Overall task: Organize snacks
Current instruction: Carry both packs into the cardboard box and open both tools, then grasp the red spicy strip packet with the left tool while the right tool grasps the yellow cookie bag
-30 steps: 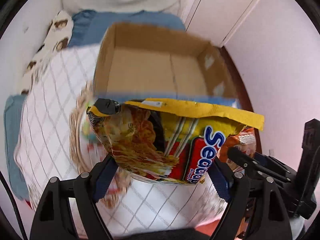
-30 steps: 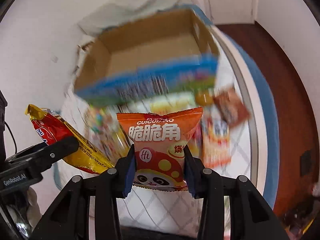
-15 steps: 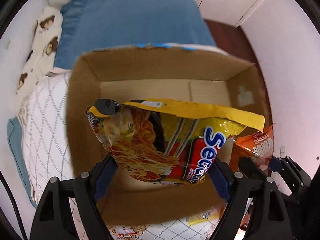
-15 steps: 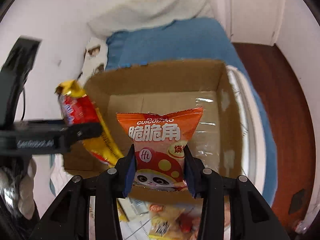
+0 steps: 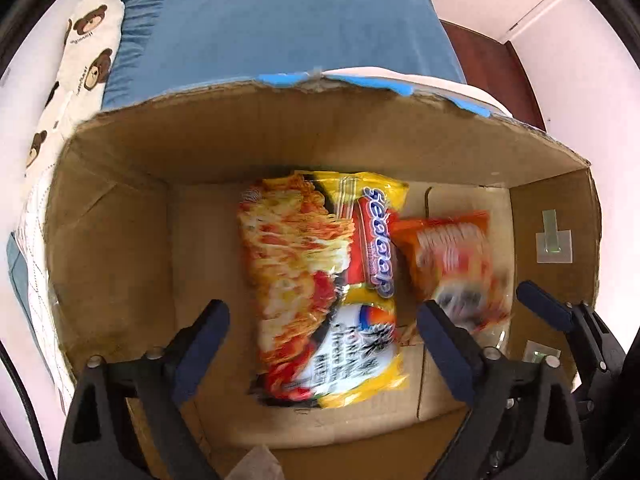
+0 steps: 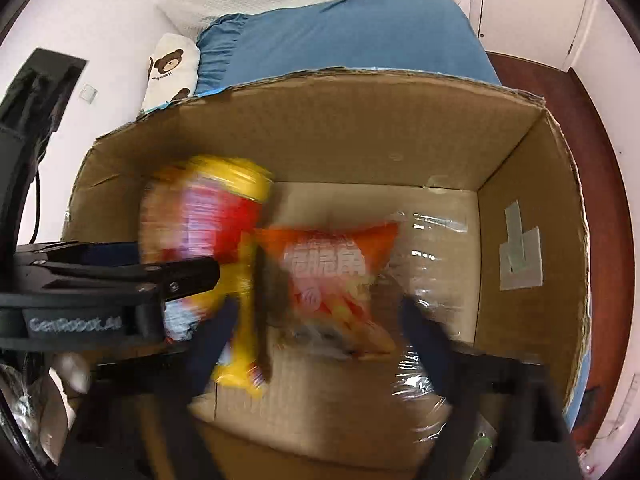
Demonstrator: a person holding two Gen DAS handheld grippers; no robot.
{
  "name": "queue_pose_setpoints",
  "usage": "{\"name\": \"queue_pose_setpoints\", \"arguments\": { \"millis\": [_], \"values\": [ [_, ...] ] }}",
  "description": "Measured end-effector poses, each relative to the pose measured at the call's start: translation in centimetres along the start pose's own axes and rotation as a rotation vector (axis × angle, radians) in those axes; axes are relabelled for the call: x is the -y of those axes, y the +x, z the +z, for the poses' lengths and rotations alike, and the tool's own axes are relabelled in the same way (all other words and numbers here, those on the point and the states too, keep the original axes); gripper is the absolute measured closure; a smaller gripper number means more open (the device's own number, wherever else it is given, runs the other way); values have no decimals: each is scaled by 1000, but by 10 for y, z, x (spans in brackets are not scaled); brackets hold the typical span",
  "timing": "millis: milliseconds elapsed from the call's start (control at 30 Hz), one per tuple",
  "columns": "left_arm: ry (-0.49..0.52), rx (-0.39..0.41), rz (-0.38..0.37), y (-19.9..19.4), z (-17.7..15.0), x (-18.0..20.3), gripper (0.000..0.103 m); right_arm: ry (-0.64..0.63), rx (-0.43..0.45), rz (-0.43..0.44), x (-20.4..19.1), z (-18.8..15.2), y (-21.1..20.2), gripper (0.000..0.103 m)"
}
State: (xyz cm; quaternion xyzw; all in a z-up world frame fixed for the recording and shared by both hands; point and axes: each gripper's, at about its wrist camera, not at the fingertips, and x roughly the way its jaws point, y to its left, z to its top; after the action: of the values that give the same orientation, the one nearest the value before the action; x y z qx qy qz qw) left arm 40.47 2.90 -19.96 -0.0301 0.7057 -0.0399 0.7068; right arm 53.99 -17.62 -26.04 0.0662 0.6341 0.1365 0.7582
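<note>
**Both snack packs released into the cardboard box**

The yellow noodle packet [image 5: 324,284] lies inside the cardboard box [image 5: 304,136], lengthwise from the far wall toward the near edge, its picture side up. Just to its right, touching its red label, is the orange snack bag [image 5: 452,264], blurred in both views; in the right wrist view the same orange snack bag [image 6: 340,280] sits mid-floor with the noodle packet [image 6: 212,248] at its left, over clear tape on the box bottom.

The left gripper [image 5: 320,344] is poised above the near part of the box, pointing down into it, its fingers [image 5: 204,336] spread wide on either side of the noodle packet without touching it. The right gripper [image 6: 320,340] hovers likewise over the box, its blue-padded fingers [image 6: 424,340] apart and smeared by motion, the orange bag lying free between and beyond them. The left tool's black body [image 6: 80,296] crosses the left of the right wrist view.

Half a second ago each gripper was clamped on its packet, held upright above the open box; now both have let go and the packets are down on the box floor. The box also fills more of each view than before.

Beyond the far wall of the box lie a blue bedspread [image 5: 280,24] and a bear-print pillow [image 5: 84,36].
</note>
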Motion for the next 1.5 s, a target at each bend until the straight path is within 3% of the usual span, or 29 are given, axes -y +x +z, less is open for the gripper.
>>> {"name": "queue_pose_setpoints", "arguments": {
  "millis": [200,300,433,1000,1233,1500],
  "values": [
    [-14,92,37,-15,-9,-5,7,31,-12,-44,5,-7,0,11],
    [-21,107,9,-22,-18,-11,7,32,-3,-90,3,-19,-9,11],
    [-26,141,-13,-37,-42,-14,7,51,17,-84,2,-31,-23,11],
    [5,410,11,-124,-143,-17,6,31,237,-106,-28,-101,-140,11],
    [-17,455,1,-145,-180,-17,7,25,286,-66,-35,-134,-171,11],
    [-65,412,32,-130,-223,-29,7,55,252,25,-27,-173,-169,11]
  ]
}}
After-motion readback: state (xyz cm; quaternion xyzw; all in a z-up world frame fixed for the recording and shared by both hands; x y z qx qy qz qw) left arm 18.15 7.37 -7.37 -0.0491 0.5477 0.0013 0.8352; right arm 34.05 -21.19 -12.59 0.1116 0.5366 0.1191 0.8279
